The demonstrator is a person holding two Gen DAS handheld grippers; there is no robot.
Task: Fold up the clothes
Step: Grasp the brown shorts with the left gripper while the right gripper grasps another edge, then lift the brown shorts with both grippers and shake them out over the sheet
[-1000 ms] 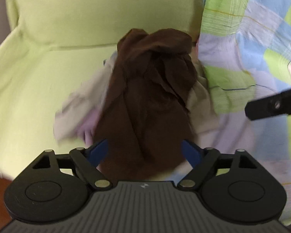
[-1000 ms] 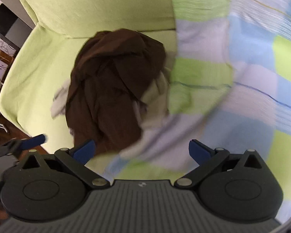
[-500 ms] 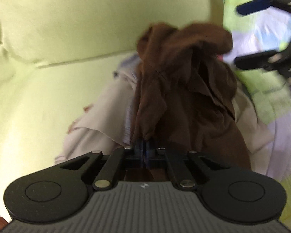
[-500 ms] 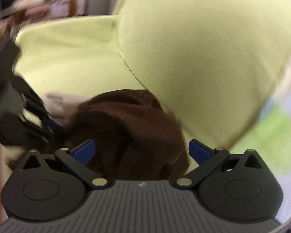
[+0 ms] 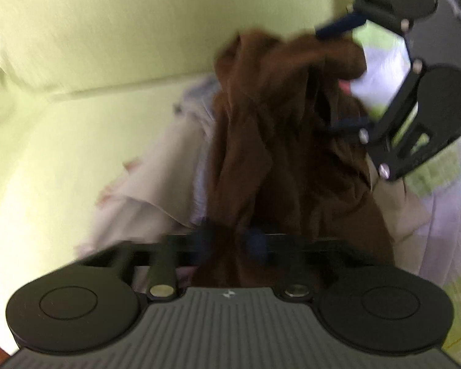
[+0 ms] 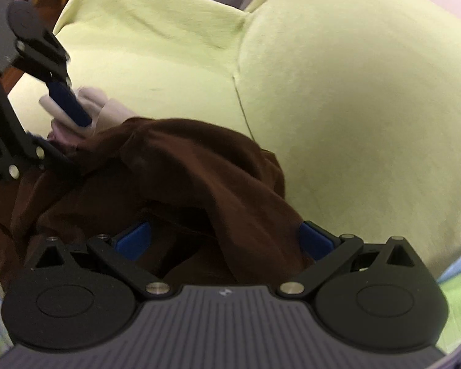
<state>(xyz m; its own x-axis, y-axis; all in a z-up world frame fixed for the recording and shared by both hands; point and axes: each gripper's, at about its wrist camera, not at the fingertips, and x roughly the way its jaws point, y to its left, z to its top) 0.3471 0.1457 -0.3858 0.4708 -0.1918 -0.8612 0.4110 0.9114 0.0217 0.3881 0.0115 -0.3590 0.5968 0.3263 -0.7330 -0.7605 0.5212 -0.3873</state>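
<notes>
Across the green sofa point(image 5: 86, 141) seat the brown garment point(image 5: 279, 141) lies heaped over pale clothes point(image 5: 156, 172). A second ago both claws were spread; now the left claw point(image 5: 230, 241) pinches its near edge (blurred), so unfolding can begin. Only the right wrist view shows the right claw point(image 6: 224, 236) open, straddling a brown ridge.

The left wrist view looks forward along its fingers, close over the brown garment point(image 5: 279, 141), toward the sofa point(image 5: 138, 30) backrest. The right wrist view faces across from the other side (equally near), toward the sofa's corner. Both share the brown garment point(image 6: 184, 166), the sofa point(image 6: 353, 107), and each other's hand-held gripper.
</notes>
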